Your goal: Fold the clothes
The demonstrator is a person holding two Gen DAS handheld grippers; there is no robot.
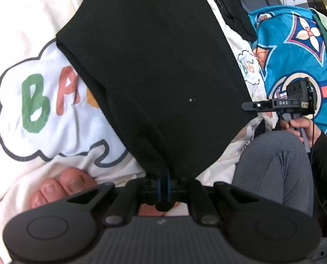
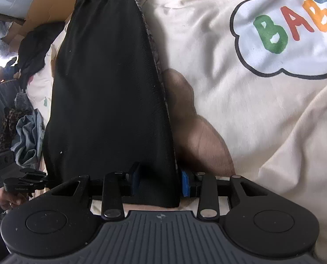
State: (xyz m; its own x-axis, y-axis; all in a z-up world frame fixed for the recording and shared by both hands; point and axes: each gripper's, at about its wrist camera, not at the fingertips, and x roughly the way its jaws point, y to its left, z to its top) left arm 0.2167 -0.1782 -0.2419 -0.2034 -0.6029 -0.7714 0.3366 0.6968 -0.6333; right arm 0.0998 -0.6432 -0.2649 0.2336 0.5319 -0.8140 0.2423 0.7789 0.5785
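On a cream bedsheet (image 2: pixel 240 118) printed with cloud shapes enclosing the coloured word "BABY" (image 2: pixel 293 28), a black garment (image 1: pixel 159 70) lies stretched between the two grippers. The left gripper (image 1: pixel 163 182) is clenched on one corner of the garment, its blue pads pressed together on the cloth. The right gripper (image 2: pixel 160 182) stands parted, the garment's edge lying between its blue pads without being pinched. Bare toes (image 1: pixel 62 187) rest on the sheet near the left gripper, and a grey-clad knee (image 1: pixel 273 160) shows beside it. To one side lies a teal patterned blanket (image 1: pixel 295 50); elsewhere, a heap of denim and dark clothes (image 2: pixel 27 132) and a brown cardboard box (image 2: pixel 51 2) border the bed.
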